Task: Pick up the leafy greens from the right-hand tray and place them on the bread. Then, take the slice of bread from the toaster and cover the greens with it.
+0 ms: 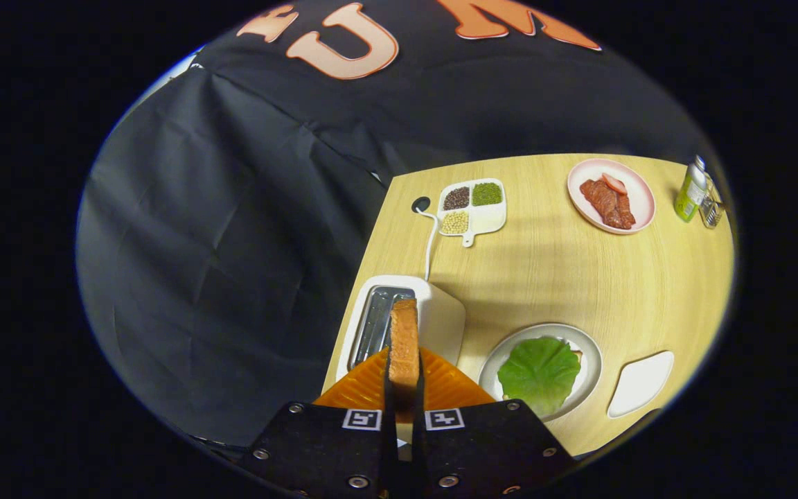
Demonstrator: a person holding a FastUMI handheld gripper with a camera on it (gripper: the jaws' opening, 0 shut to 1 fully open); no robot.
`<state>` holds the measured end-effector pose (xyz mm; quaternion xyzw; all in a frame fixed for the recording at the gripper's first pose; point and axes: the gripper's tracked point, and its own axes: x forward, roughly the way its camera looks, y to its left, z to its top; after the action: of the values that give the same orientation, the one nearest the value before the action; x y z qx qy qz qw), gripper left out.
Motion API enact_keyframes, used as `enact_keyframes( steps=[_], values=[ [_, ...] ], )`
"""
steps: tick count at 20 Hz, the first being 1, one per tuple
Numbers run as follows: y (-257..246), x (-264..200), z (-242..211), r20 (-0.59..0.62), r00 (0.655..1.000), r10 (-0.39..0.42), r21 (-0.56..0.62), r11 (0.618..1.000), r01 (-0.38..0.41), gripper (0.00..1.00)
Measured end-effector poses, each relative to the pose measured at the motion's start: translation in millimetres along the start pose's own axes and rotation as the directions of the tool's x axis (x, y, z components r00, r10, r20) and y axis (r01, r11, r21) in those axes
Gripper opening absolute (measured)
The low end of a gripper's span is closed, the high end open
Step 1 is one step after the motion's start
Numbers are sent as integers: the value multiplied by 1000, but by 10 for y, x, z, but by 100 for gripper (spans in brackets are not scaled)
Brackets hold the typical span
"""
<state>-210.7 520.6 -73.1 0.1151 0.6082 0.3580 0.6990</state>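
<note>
Farthest left on the wooden table sits the white toaster, its slot open just beyond the fingers, with a divided dish of seeds further back. The gripper is clenched on the slice of bread, both orange fingers pressing its faces so it stands on edge above the toaster. To the right, the grey plate holds the leafy greens, already laid flat; the bread under them is almost wholly hidden, only a sliver seeming to show at the leaf's far edge. Beside it lies an empty white tray. Since the slice is held vertically, it must be turned flat before release; dropped edge-on, it could topple off the plate or drag the leaf aside. A plate of meat and small bottles stand far back.
</note>
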Motion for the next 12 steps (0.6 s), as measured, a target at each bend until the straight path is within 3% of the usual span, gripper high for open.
enact_keyframes(
  steps=[8,12],
  values=[
    [-918,341,-623,-100,995,27,70,997,-20,9],
    [-1457,548,-926,-158,987,-22,118,992,41,9]
  ],
)
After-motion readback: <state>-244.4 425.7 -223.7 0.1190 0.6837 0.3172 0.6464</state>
